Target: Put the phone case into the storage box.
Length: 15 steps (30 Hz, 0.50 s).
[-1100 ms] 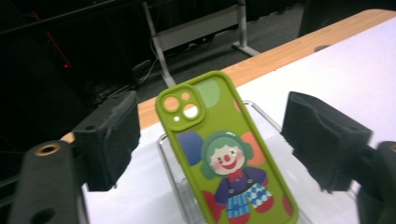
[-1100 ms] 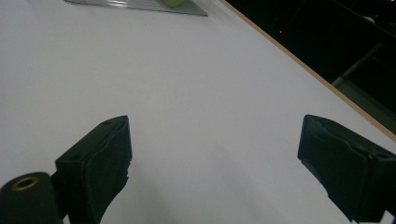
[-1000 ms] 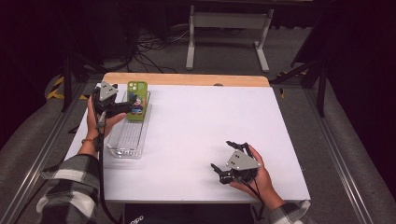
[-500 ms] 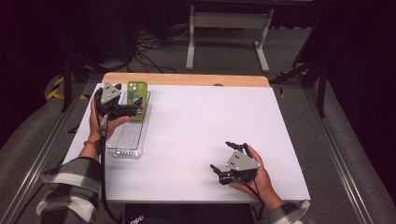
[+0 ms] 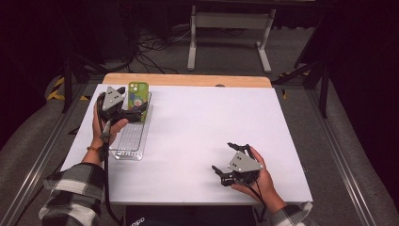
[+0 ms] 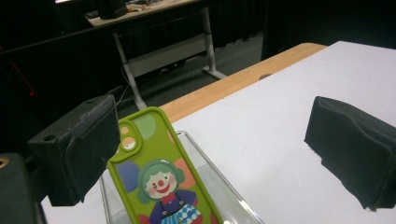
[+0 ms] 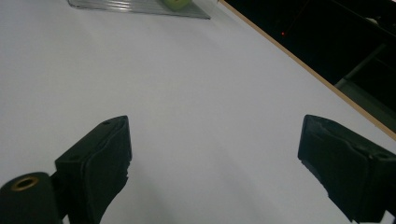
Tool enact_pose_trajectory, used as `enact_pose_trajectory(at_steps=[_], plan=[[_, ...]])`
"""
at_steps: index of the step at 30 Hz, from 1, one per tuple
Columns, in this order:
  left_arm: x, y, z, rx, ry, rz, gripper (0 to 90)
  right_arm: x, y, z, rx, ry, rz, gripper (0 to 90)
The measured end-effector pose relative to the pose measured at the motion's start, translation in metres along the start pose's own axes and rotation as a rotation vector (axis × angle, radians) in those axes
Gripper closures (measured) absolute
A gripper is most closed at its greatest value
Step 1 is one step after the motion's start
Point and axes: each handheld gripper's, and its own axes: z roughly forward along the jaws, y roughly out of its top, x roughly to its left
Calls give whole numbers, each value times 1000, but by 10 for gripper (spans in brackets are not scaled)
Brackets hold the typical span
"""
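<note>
At the far left of the worktop (image 5: 197,122), from the high view, I see the green phone (image 5: 138,100) propped on its edge against the far end of the clear tray (image 5: 129,143), with my left tongs (image 5: 126,112) right beside it and my right tongs (image 5: 225,165) resting well apart at the near right, spread and empty. In the left gripper view the phone (image 6: 161,182) stands tilted inside the tray (image 6: 219,186); the jaws have just been opening and now stand wide, the left pad (image 6: 86,140) just beside the phone's edge, and I cannot tell whether it still touches. In the right gripper view the tongs (image 7: 212,163) gape over bare worktop (image 7: 187,84). I judge the phone stiff, light and slick in its case, so I'd pinch it across the long edges, mid-height.
</note>
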Motion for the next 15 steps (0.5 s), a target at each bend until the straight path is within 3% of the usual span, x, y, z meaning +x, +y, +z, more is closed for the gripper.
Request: enact_pose_trajectory(at_steps=[15], plan=[[-15,5,-15,-53,-22,27,33,1,1,-1,-8,-3,2,105]])
